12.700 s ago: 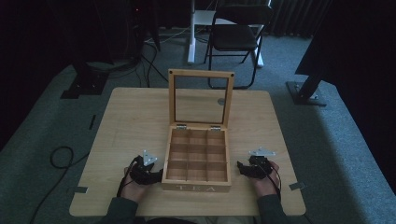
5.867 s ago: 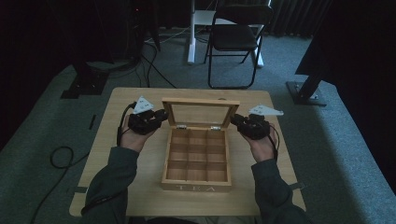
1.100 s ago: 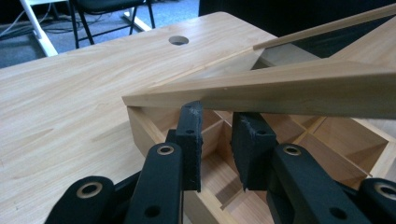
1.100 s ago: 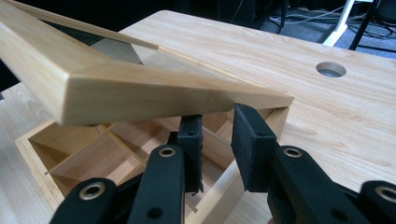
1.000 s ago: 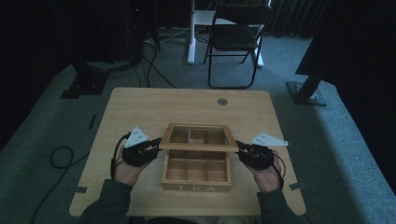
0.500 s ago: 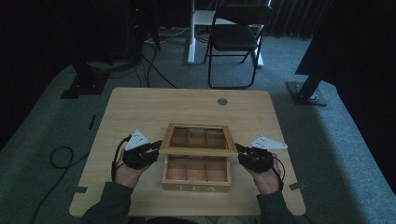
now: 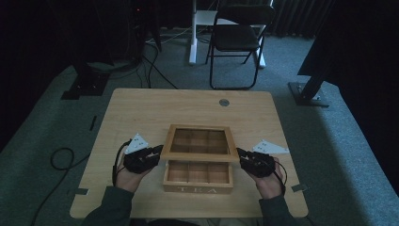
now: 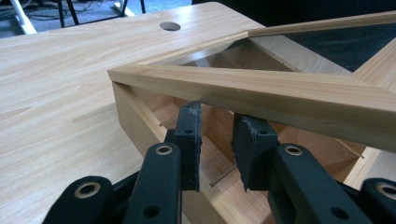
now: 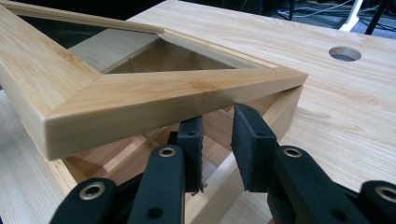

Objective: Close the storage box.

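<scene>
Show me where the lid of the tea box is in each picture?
High view: the lid sits mid-table, half lowered over the tea box, between the two hand-held grippers.
Left gripper view: its wooden edge slants across the middle, above the jaws.
Right gripper view: its corner fills the left and centre, above the jaws.
Shared landmark: the round hole in the table.

- A light wooden worktop [image 7: 141, 113] with rounded corners stands on grey carpet.
- A round cable hole [image 7: 224, 102] sits near its far edge, right of centre.
- A wooden box [image 7: 198, 176] lettered "TEA" rests on its near half, its glazed lid [image 7: 200, 143] partly raised.
</scene>
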{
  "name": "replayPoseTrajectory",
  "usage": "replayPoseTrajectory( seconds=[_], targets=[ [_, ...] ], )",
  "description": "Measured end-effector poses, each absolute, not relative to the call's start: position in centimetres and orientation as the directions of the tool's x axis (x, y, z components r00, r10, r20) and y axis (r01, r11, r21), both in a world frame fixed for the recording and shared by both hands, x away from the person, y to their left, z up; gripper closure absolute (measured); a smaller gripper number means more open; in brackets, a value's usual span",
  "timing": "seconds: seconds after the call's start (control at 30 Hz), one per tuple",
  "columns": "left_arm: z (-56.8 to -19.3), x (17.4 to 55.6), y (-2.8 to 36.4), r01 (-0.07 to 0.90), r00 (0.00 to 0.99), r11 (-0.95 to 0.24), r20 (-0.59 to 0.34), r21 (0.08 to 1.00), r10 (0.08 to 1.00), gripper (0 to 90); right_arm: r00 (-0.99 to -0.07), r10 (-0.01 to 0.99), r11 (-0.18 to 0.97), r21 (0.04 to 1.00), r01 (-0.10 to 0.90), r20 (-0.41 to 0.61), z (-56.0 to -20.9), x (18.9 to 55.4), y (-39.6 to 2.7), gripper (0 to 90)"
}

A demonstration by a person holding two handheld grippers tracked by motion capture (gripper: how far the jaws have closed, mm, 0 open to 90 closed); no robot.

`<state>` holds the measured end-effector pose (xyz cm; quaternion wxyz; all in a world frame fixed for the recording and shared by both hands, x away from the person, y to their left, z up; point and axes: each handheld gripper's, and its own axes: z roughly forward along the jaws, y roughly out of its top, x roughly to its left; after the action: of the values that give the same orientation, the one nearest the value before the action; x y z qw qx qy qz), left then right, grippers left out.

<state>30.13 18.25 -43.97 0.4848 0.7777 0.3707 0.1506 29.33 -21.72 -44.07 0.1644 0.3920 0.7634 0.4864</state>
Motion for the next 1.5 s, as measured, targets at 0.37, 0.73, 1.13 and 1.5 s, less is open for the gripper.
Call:
replayPoseTrajectory(
  seconds=[0.37,0.73,1.13,1.5],
  targets=[
    [-44.9,29.8,17.6,0.444,0.69,-0.265,-0.138,0.856,0.711,73.2,-0.646,0.75,0.222,0.866,0.448,0.142,-45.0,29.0,-21.7,73.7],
    [-45.4,29.8,18.2,0.46,0.676,-0.256,-0.149,0.85,0.722,73.1,-0.651,0.744,0.213,0.869,0.447,0.153,-45.6,28.6,-21.6,73.7],
    [-46.8,29.5,18.6,0.492,0.66,-0.259,-0.163,0.831,0.733,70.6,-0.641,0.75,0.212,0.857,0.469,0.165,-47.1,28.2,-21.8,73.9],
    [-47.9,29.2,18.5,0.505,0.65,-0.266,-0.159,0.821,0.743,70.0,-0.627,0.763,0.226,0.841,0.491,0.161,-48.1,27.9,-21.8,74.5]
  ],
)
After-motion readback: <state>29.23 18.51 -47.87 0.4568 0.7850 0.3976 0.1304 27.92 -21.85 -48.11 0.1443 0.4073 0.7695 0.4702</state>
